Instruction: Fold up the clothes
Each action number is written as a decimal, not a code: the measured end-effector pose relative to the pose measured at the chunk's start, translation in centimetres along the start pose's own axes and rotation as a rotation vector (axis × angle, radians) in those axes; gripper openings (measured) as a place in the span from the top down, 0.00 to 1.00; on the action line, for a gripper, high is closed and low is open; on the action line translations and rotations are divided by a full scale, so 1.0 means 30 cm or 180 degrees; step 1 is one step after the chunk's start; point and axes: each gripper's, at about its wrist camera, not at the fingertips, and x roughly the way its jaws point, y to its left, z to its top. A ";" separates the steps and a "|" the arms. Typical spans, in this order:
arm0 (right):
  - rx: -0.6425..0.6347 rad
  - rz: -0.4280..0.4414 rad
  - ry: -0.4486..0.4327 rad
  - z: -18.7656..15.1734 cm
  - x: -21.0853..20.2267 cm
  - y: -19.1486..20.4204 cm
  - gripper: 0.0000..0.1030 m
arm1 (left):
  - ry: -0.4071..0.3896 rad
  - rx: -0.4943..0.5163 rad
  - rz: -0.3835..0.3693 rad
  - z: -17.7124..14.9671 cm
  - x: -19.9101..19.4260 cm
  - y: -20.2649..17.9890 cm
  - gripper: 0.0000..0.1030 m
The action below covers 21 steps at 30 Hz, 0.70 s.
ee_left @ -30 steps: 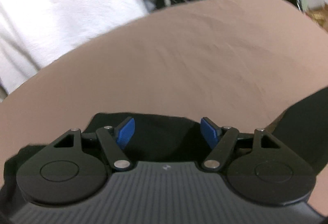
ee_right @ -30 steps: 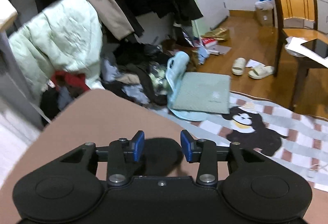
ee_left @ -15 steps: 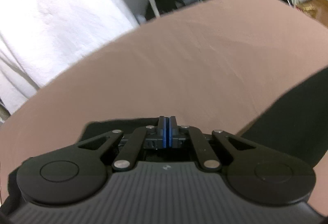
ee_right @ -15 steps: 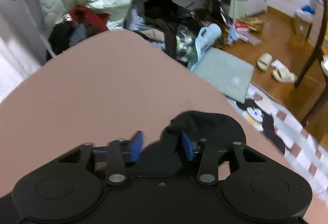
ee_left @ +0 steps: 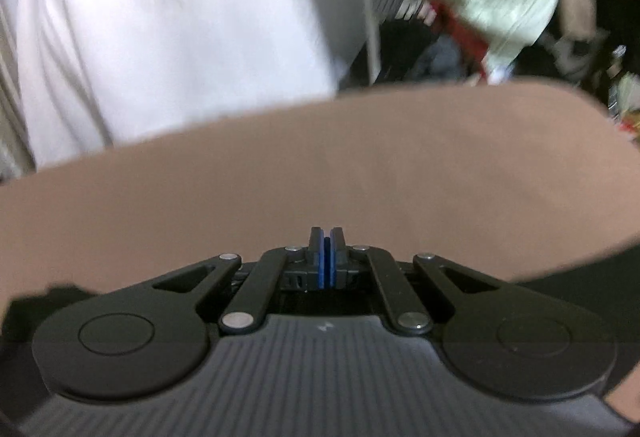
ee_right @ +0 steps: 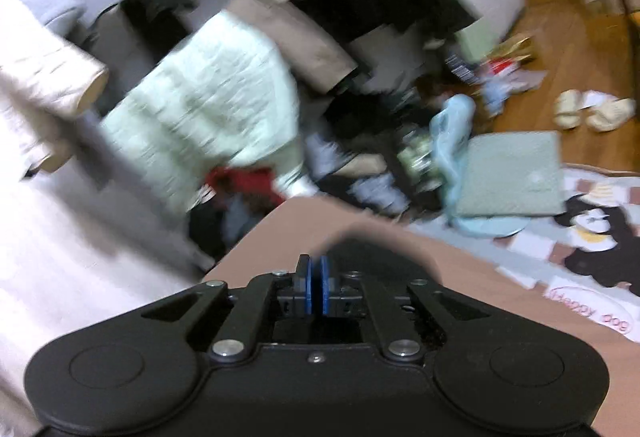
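Left gripper (ee_left: 327,251) — pads pressed together, black garment (ee_left: 576,269) showing at both sides beneath it, on the brown surface (ee_left: 320,165). Right gripper (ee_right: 316,287) — pads closed on black cloth; green cushion (ee_right: 510,175) beyond.

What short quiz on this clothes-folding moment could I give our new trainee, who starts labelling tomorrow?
1. True or false: the left gripper is open.
2. What colour is the garment at the right gripper?
3. The surface under the garment is: A) brown B) green C) white.

Key: 1 false, it is shut; 2 black; 3 A.
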 end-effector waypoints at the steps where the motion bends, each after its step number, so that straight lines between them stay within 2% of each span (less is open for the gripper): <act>1: -0.0042 -0.0128 0.0015 -0.010 0.008 -0.001 0.69 | 0.0014 0.0047 0.0055 -0.009 0.015 -0.009 0.97; 5: 0.0070 -0.0434 0.0189 -0.001 0.010 -0.043 0.69 | -0.0043 0.0259 0.0278 -0.040 0.031 -0.046 0.96; 7: 0.0289 -0.0537 0.0305 0.013 0.003 -0.087 0.61 | -0.0140 0.0284 0.0344 -0.030 0.001 -0.064 0.94; 11: 0.0727 -0.0344 0.0639 0.003 0.020 -0.178 0.53 | -0.0435 0.0076 0.0370 -0.018 -0.103 -0.050 0.94; 14: 0.0940 -0.0181 0.0892 -0.028 0.056 -0.220 0.45 | -0.0567 0.0087 0.0099 0.018 -0.145 -0.066 0.93; 16: 0.0843 -0.0150 0.0934 -0.050 0.090 -0.209 0.45 | -0.0523 0.0225 -0.0054 0.026 -0.143 -0.098 0.85; 17: 0.0784 -0.0139 0.0948 -0.061 0.107 -0.202 0.45 | -0.0496 0.0268 -0.0090 0.020 -0.149 -0.106 0.78; 18: 0.0600 -0.0124 0.0888 -0.070 0.111 -0.179 0.51 | -0.0470 0.0305 -0.0123 0.014 -0.155 -0.113 0.76; 19: 0.0368 -0.0120 0.0845 -0.075 0.108 -0.148 0.86 | -0.0461 0.0317 -0.0179 0.004 -0.162 -0.118 0.76; 20: 0.0212 -0.0132 0.0824 -0.070 0.104 -0.121 0.91 | -0.0454 0.0325 -0.0238 -0.007 -0.168 -0.123 0.76; 21: 0.0135 -0.0143 0.0735 -0.062 0.084 -0.101 0.91 | -0.0447 0.0332 -0.0297 -0.018 -0.174 -0.128 0.76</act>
